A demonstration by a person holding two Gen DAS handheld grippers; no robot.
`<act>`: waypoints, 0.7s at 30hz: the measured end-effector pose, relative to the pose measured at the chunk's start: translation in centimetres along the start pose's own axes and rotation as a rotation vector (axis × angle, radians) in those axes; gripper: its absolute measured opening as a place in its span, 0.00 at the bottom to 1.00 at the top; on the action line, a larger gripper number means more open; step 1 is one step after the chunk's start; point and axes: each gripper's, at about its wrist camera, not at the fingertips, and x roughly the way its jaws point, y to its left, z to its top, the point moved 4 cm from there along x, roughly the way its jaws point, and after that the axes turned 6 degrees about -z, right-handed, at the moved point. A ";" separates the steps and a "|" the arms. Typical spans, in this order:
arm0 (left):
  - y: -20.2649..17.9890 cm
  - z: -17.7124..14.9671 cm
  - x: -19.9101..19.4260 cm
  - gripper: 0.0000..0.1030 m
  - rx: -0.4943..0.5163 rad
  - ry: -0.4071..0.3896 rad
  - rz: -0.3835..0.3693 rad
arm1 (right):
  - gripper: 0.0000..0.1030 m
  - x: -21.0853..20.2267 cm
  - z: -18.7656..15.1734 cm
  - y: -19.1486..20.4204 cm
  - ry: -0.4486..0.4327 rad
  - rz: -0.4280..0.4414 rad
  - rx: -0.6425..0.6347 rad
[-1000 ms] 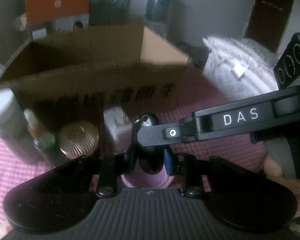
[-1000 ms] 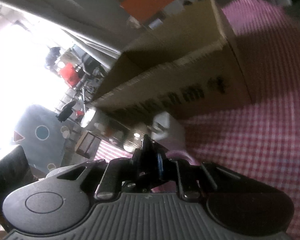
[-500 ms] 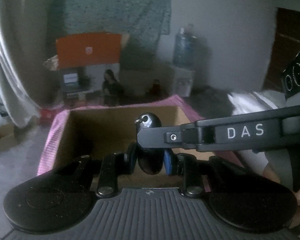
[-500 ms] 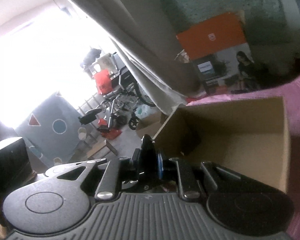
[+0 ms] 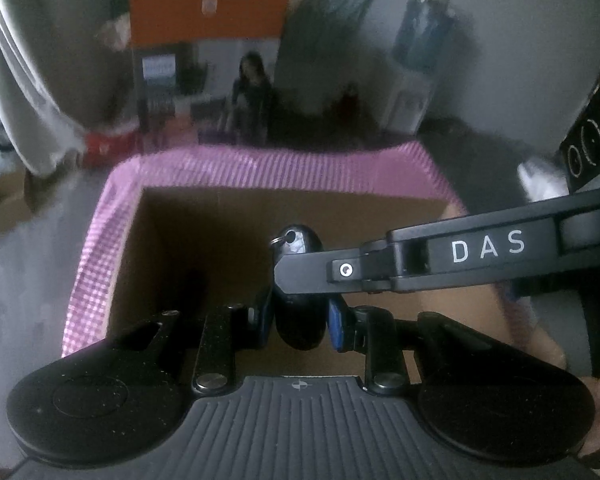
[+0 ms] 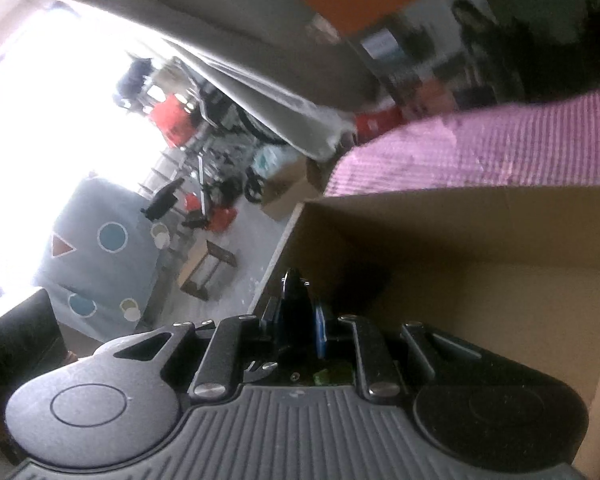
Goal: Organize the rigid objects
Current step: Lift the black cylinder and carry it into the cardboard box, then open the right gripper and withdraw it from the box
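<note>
A black key fob (image 5: 300, 316) with a small metal ring at its top is pinched between both grippers. My left gripper (image 5: 300, 320) is shut on its lower part. My right gripper (image 6: 298, 320) is shut on the same fob (image 6: 294, 300), and its finger marked DAS (image 5: 440, 260) crosses the left wrist view from the right. Both hold the fob over the open cardboard box (image 5: 172, 240). The box's inner walls and floor (image 6: 480, 300) show below the fob in the right wrist view.
The box stands on a pink checked cloth (image 5: 260, 168) whose far edge lies just behind it. Beyond are an orange-topped carton (image 5: 208, 12), a water bottle (image 5: 420, 36) and a grey curtain (image 6: 240, 64). The floor (image 6: 220, 248) lies to the left.
Both grippers have risen with the fob from in front of the box to above its opening, then tilted down into it. The bottles and jar seen earlier have left the view.
</note>
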 end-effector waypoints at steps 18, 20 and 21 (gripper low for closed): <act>5.7 1.3 9.8 0.28 -0.155 0.285 0.090 | 0.20 12.3 3.5 -6.8 0.256 -0.088 0.150; 5.4 1.4 9.5 0.28 -0.142 0.277 0.101 | 0.20 12.5 3.4 -7.0 0.256 -0.098 0.152; 5.2 1.5 9.4 0.28 -0.134 0.268 0.103 | 0.20 12.5 3.4 -7.1 0.252 -0.103 0.152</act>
